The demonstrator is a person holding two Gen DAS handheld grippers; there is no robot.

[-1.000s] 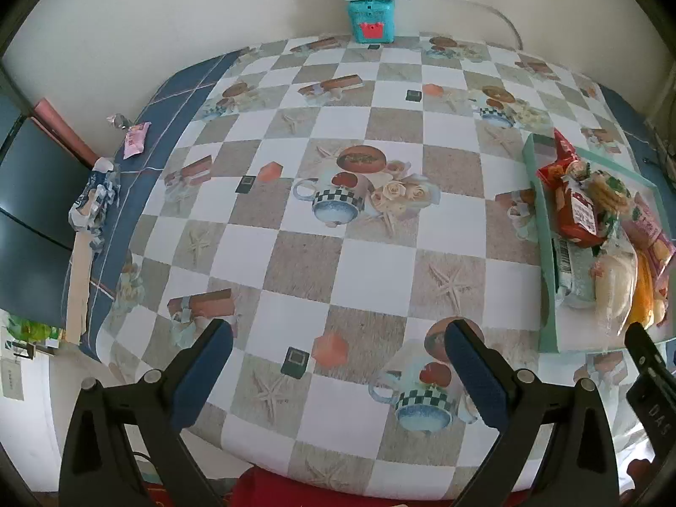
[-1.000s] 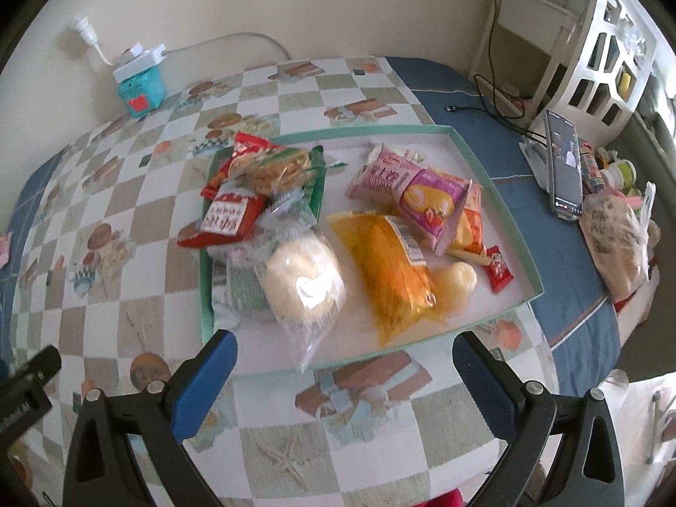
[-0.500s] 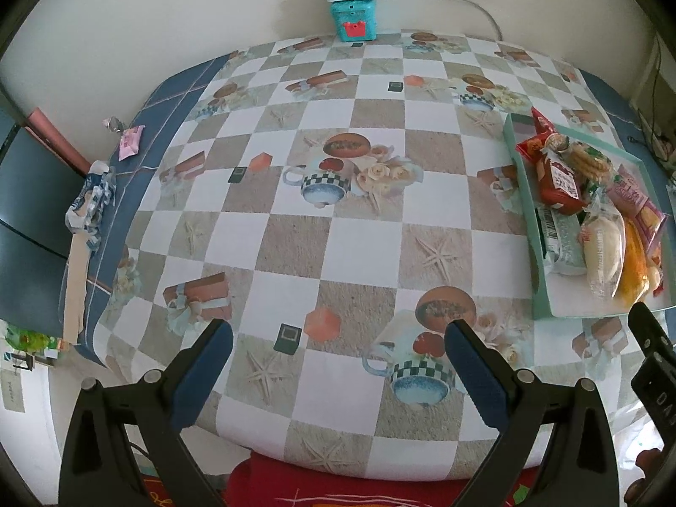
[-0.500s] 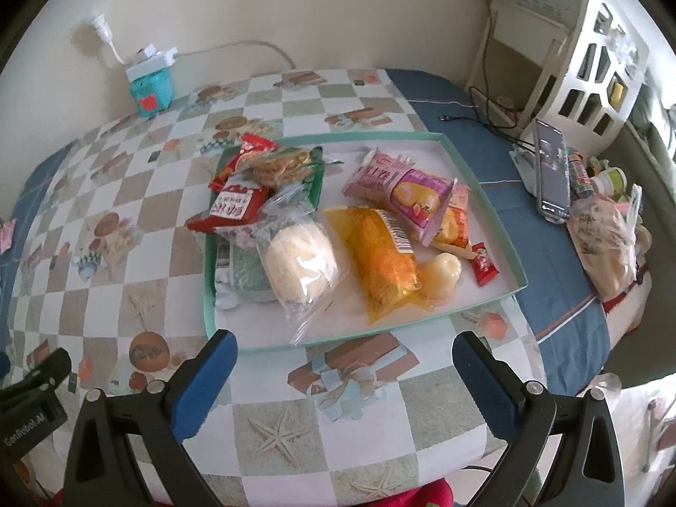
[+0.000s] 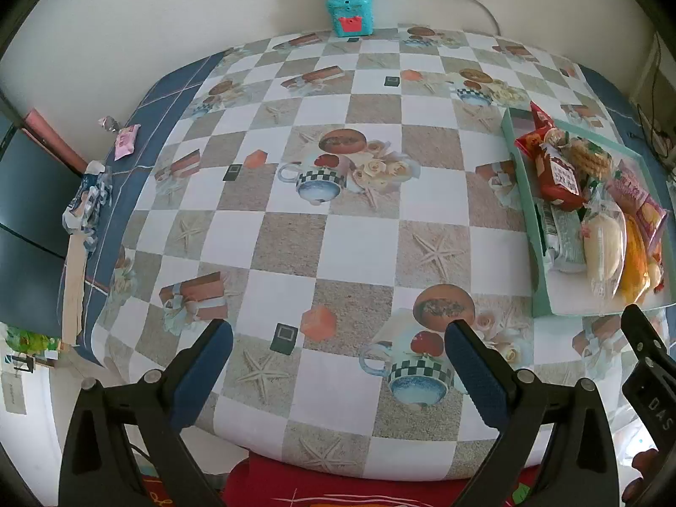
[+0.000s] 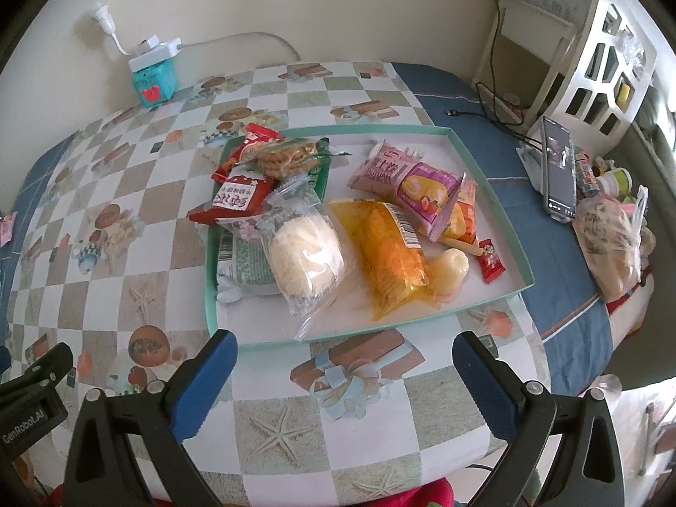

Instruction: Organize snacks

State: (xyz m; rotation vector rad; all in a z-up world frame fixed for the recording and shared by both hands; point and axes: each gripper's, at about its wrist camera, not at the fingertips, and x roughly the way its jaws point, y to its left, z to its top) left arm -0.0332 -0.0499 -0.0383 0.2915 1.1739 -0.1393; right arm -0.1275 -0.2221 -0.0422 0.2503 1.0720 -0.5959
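A shallow green-rimmed tray point(image 6: 486, 173) on the checkered table holds several snack packs: a red packet point(image 6: 236, 200), a clear bag with a pale round cake point(image 6: 304, 253), an orange bag point(image 6: 384, 249), a pink bag point(image 6: 410, 181) and a bag of cookies point(image 6: 283, 156). My right gripper point(image 6: 344, 350) hovers open just in front of the tray's near rim, empty. My left gripper point(image 5: 338, 338) is open and empty over the bare tablecloth, with the tray point(image 5: 517, 177) off to its right.
A teal box with a white power strip on top point(image 6: 154, 74) stands at the back wall. A phone on a stand point(image 6: 557, 169), cables and a bag point(image 6: 612, 241) lie right of the tray. Small wrappers point(image 5: 126, 143) sit at the table's left edge.
Both grippers pulled back and rose at first, then edged forward toward the table again. Nothing on the tray has moved and both stay open.
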